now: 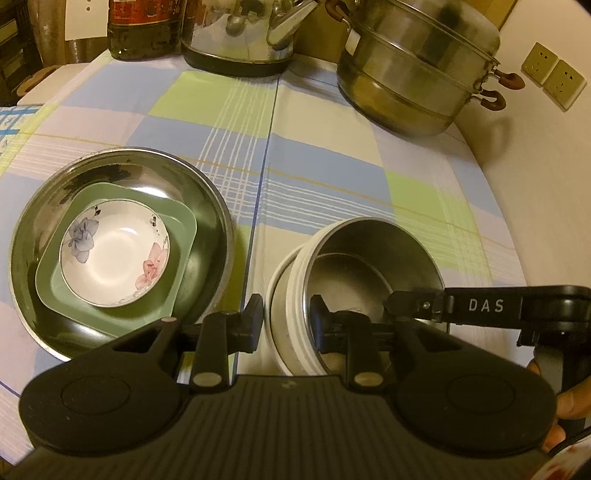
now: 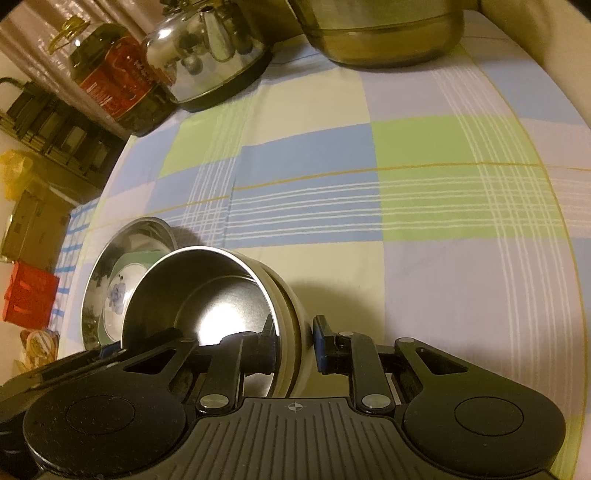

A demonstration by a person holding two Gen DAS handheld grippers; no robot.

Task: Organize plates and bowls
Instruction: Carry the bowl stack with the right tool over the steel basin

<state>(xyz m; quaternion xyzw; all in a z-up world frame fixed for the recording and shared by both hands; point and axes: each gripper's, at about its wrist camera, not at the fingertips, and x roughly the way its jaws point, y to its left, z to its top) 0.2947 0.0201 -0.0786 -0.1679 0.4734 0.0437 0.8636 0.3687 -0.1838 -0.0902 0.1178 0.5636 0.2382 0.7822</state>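
Two nested steel bowls with white outer walls point(image 1: 354, 266) stand tilted on the checked tablecloth. My left gripper point(image 1: 284, 317) straddles their near-left rim, one finger outside, one inside. My right gripper point(image 2: 295, 339) straddles the same bowls' point(image 2: 207, 295) right rim, and its finger shows in the left wrist view point(image 1: 413, 299). Whether either gripper presses on the wall is unclear. To the left, a large steel basin point(image 1: 207, 206) holds a green square dish point(image 1: 181, 236) with a floral porcelain bowl point(image 1: 110, 254) in it.
A steel steamer pot point(image 1: 417, 70), a kettle point(image 1: 243, 40) and an oil bottle point(image 1: 144, 29) stand along the far edge. A wall with sockets point(image 1: 554, 79) is to the right. Shelves and boxes point(image 2: 33, 291) lie beyond the table's left edge.
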